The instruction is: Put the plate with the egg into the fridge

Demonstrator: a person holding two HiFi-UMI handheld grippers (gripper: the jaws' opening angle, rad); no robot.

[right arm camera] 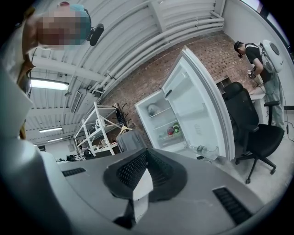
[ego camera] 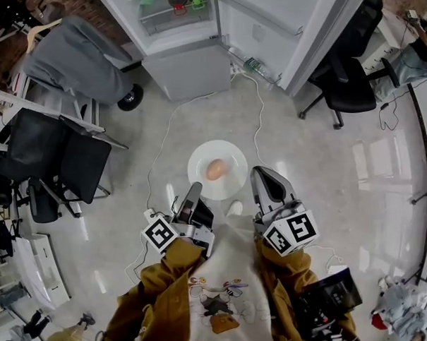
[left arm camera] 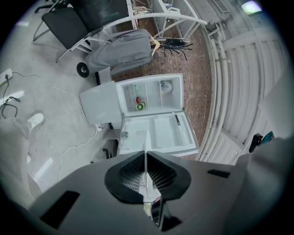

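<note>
A white plate (ego camera: 217, 170) with a brown egg (ego camera: 216, 169) on it hangs level above the floor, in front of the open fridge (ego camera: 184, 31). My left gripper (ego camera: 196, 189) is shut on the plate's near left rim. My right gripper (ego camera: 256, 172) is shut on its right rim. In the left gripper view the plate's rim (left arm camera: 146, 176) shows as a thin white edge between the closed jaws, with the fridge (left arm camera: 151, 96) beyond. A white piece of plate (right arm camera: 141, 183) sits between the jaws in the right gripper view. There the fridge (right arm camera: 163, 119) stands ahead, door (right arm camera: 197, 110) swung wide.
The fridge door (ego camera: 276, 28) stands open to the right with a bottle (ego camera: 253, 64) in its shelf. A white cable (ego camera: 258, 112) trails across the floor. A black office chair (ego camera: 344, 87) stands right, a grey covered cart (ego camera: 77, 58) and dark chairs (ego camera: 58, 159) left.
</note>
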